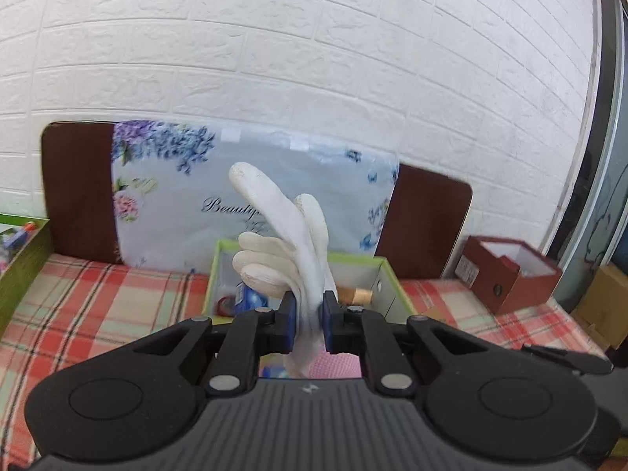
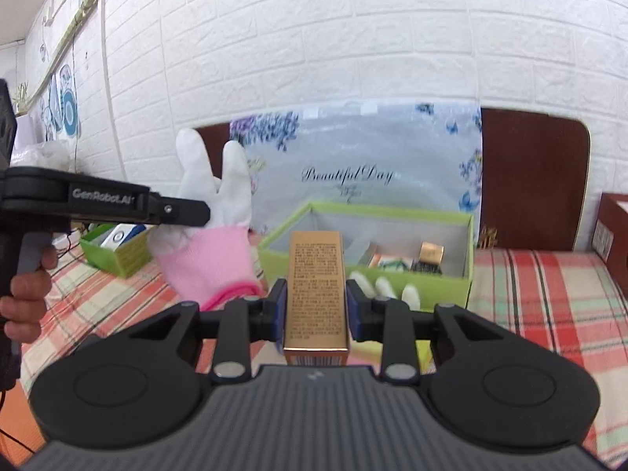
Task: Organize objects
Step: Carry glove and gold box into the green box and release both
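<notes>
My left gripper (image 1: 310, 314) is shut on a white work glove (image 1: 282, 235) with a pink cuff, held up in the air with its fingers pointing upward. The right wrist view shows that gripper (image 2: 202, 212) from the side at the left, with the glove (image 2: 214, 192) and its pink cuff hanging below. My right gripper (image 2: 316, 298) is shut on a tall gold carton (image 2: 316, 274) printed with small text, lifted above the plaid cloth. A second white glove (image 2: 386, 286) lies in front of the green open box (image 2: 451, 286).
The green box (image 1: 388, 271) holds several small items. A smaller green box (image 2: 117, 259) sits at the left and a red-brown box (image 1: 510, 278) at the right. A floral cushion (image 2: 373, 157) leans against the brown headboard (image 2: 530, 180). A person's hand (image 2: 27, 286) grips the left handle.
</notes>
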